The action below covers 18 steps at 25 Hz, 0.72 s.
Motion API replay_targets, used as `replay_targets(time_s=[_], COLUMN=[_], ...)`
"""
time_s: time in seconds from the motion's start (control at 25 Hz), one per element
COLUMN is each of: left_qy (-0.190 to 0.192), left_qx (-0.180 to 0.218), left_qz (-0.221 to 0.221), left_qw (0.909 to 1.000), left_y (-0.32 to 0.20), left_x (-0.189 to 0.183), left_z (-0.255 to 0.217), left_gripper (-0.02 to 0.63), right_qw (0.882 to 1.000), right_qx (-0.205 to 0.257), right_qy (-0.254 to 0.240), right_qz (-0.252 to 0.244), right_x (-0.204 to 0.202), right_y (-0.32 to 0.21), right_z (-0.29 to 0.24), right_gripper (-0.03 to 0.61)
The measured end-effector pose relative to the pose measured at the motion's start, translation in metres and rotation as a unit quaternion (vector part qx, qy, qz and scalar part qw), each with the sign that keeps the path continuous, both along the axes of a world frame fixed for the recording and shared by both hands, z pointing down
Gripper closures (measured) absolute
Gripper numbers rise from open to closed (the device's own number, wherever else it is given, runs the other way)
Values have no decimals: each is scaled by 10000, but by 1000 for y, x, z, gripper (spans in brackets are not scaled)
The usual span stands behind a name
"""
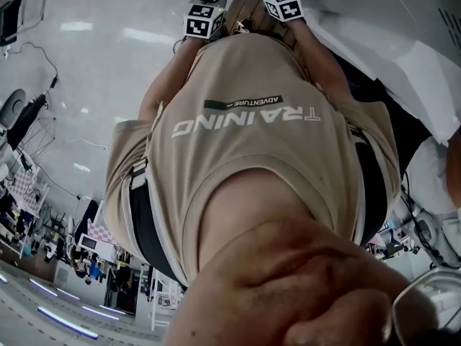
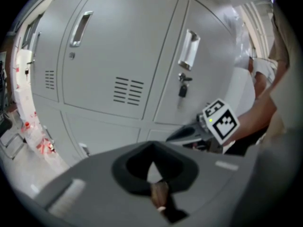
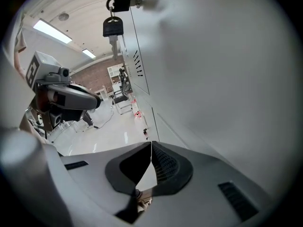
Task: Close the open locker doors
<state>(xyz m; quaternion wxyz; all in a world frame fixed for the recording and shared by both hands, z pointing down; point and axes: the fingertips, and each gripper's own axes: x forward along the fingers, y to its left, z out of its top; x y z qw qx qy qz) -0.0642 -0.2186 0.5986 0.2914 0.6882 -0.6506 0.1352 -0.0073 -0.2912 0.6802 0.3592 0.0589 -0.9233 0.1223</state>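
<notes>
Door (image 2: 118,56) prob. closed, handle (image 2: 80,28) upright, jaws together

The person wears a beige T-shirt (image 1: 245,150) printed "TRAINING" in white — with dark side straps (image 1: 142,225), perhaps a harness.

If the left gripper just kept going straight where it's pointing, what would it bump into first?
Most likely the grey locker doors straight ahead. Nothing shows between them and the left gripper, though the depth is hard to judge.
</notes>
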Motion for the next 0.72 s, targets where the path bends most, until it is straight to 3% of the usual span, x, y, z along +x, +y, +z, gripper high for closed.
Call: replay_targets(time_s=[0.32, 0.72], left_qy=[16, 135], left_qx=[99, 337], left_qz=[344, 1008], left_qw=[9994, 9942], left_y=[12, 21], left_x=[4, 20], left_z=[-18, -21], left_gripper=[614, 614], right_qw=[9986, 9896], right_qx=[66, 376], right_qy=[-241, -361], right_qz=[461, 1341], right_x=[12, 55], right_y=[18, 46], right_z=[-34, -73], right_gripper=[563, 563])
